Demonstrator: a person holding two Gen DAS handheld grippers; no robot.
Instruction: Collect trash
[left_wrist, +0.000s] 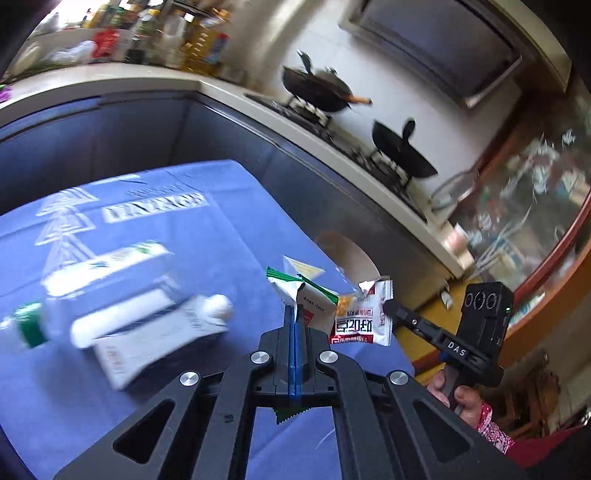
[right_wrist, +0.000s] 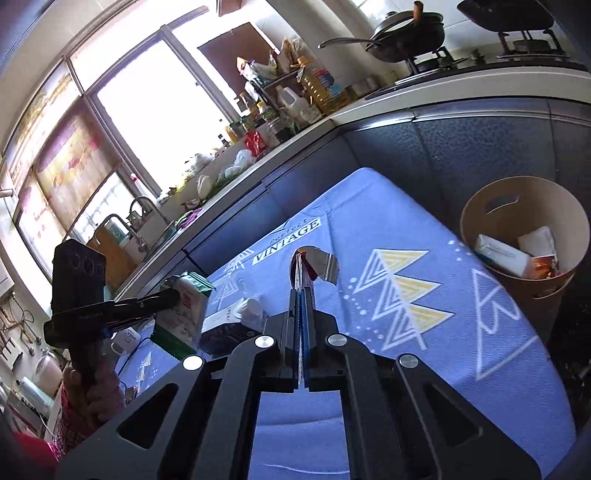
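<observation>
My left gripper (left_wrist: 295, 314) is shut on a green and white wrapper (left_wrist: 295, 291), held above the blue tablecloth (left_wrist: 221, 229). My right gripper (right_wrist: 302, 295) is shut on a red and white snack wrapper (right_wrist: 317, 264); the same wrapper (left_wrist: 362, 317) shows in the left wrist view, just right of the left one. The left gripper with its wrapper (right_wrist: 184, 306) shows at the left of the right wrist view. A round tan bin (right_wrist: 524, 236) with several pieces of trash inside stands beyond the table's right edge. A white box (left_wrist: 147, 336) and a white bottle (left_wrist: 218, 306) lie on the cloth.
A dark box and white bottle (right_wrist: 243, 314) lie on the cloth between the grippers. Dark cabinets and a counter (right_wrist: 332, 118) with bottles run behind the table. Woks (left_wrist: 317, 88) sit on the stove.
</observation>
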